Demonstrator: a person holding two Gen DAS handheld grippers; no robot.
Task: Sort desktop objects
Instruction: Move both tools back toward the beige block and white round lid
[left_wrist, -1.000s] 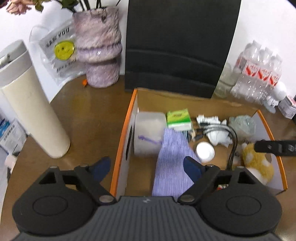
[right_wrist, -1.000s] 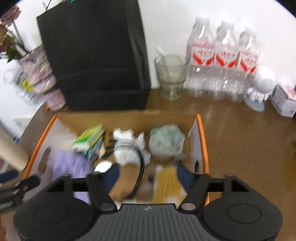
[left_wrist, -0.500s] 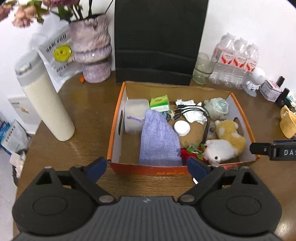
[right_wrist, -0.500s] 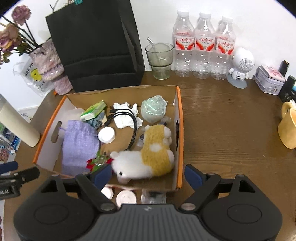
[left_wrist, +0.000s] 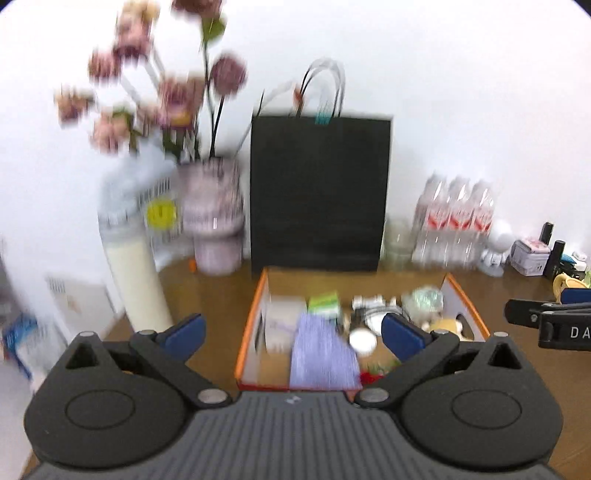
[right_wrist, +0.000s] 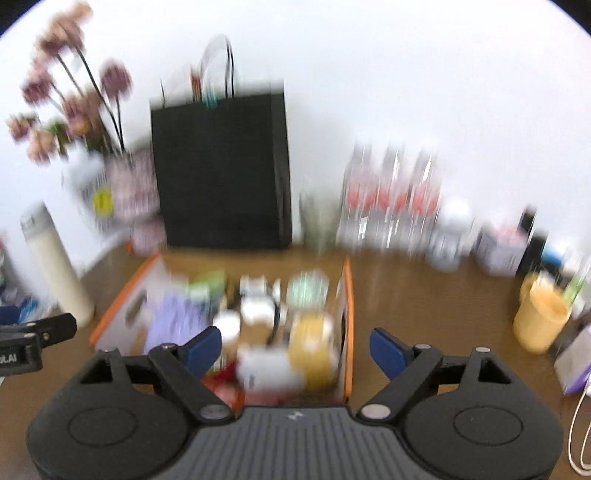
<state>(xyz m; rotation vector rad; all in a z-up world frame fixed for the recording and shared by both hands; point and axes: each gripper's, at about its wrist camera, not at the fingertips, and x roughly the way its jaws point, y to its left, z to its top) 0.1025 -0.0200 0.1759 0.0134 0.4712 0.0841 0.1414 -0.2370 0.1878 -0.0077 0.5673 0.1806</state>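
Both tools hang clear of the orange-edged cardboard box (left_wrist: 246, 334), and nothing lies between either pair of blue pads; the left gripper (left_wrist: 291, 332) has its jaws opening, already wide apart, and the right gripper (right_wrist: 295, 345) is opening too, both empty. The sorted things sit inside the box: a lilac cloth pouch (left_wrist: 321, 354), a green tissue pack (left_wrist: 325, 303), a white and yellow plush toy (right_wrist: 291, 358). The step in hand looks like backing off; best done level, away from the box rim. The brown wooden table (right_wrist: 424, 295) also carries a black paper bag (left_wrist: 317, 192), water bottles (left_wrist: 458, 221), a flower vase (left_wrist: 216, 229), a yellow mug (right_wrist: 541, 317); behind stands a white wall.
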